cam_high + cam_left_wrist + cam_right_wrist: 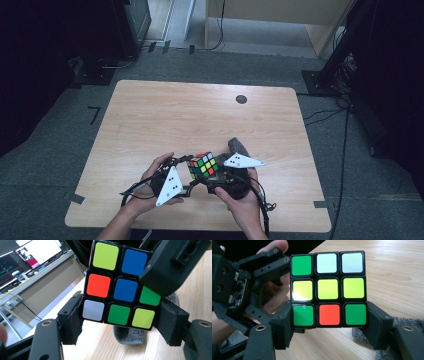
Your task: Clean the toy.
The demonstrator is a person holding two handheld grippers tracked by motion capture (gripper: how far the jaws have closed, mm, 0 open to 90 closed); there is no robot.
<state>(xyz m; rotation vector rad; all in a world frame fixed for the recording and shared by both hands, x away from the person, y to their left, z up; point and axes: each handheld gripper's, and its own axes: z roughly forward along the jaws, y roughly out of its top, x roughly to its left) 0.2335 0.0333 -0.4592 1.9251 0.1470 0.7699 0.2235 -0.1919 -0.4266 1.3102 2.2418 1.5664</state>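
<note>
A scrambled Rubik's cube (pixel 202 164) is held above the near part of the wooden table (pixel 165 115), between both grippers. In the left gripper view the cube (pixel 117 287) shows lime, blue, orange, green and white stickers. My left gripper (pixel 120 315) is shut on its bottom row, pads (pixel 72 320) pressed on both sides. In the right gripper view the cube (pixel 328 288) shows a lime middle row. My right gripper (pixel 329 315) is likewise shut on the lowest row. From above, the left gripper (pixel 191 172) and right gripper (pixel 216 172) meet at the cube.
A grey knitted cloth piece (pixel 239 146) lies on the table just behind the right hand, also under the cube (pixel 128 335). A small black disc (pixel 241 99) sits near the far edge. Dark stands and cables surround the table on the floor.
</note>
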